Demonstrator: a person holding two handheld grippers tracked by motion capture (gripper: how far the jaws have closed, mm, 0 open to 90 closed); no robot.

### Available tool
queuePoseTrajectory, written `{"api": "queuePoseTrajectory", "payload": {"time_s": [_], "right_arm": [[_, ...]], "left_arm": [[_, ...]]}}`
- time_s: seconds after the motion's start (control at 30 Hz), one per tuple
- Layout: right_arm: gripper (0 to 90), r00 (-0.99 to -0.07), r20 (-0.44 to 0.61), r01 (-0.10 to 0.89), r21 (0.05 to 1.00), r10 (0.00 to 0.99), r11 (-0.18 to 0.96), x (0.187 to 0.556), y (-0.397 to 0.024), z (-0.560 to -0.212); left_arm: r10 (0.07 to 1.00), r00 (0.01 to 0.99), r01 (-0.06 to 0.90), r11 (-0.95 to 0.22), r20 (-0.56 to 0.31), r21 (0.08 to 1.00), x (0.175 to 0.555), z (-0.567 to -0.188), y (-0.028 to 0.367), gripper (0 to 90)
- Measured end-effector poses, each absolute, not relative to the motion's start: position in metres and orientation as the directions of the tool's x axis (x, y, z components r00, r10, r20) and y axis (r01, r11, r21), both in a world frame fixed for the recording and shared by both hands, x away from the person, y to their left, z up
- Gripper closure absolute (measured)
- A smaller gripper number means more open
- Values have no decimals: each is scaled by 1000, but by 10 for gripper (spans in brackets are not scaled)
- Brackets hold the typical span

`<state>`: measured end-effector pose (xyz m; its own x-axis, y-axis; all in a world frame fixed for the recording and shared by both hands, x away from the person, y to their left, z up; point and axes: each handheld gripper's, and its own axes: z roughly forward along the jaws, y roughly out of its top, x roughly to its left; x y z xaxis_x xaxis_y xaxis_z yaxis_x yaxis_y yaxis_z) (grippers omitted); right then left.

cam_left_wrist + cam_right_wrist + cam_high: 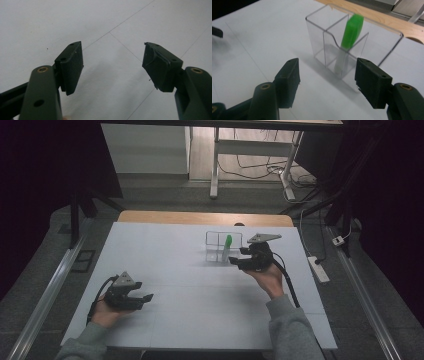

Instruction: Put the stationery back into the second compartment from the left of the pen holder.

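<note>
White table top [200, 295], faint seams; wood edge at far side. Left gripper [141, 298] near front-left, jaws spread, nothing between. Right gripper [239, 261] mid-right, jaws spread, just short of clear divided box [216, 240]. Green-capped white item [348, 42] stands in a box compartment, long axis near upright, leaning on the divider, green end up. Beyond: grey floor, cables, power strip [318, 269], dark curtains.

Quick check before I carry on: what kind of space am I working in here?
Probably a lab or recording workspace, not a home. A white table stands between dark curtains, with loose cables and a power strip on the grey floor. On the table sits only a clear divided box holding a green-capped item.
</note>
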<state>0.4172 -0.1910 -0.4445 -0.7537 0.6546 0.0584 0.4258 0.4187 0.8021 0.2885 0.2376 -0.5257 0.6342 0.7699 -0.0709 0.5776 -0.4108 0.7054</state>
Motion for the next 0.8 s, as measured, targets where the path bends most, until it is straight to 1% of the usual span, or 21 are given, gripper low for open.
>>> {"api": "queuePoseTrajectory", "payload": {"time_s": [0.27, 0.8], "right_arm": [[329, -747, 61, 447, 783, 662, 432, 402, -211, -461], [329, -719, 80, 486, 768, 690, 417, 364, -255, -489]], "left_arm": [[771, 632, 577, -409, -70, 707, 288, -525, 238, 326], [773, 631, 577, -408, -69, 708, 288, -525, 237, 325]]}}
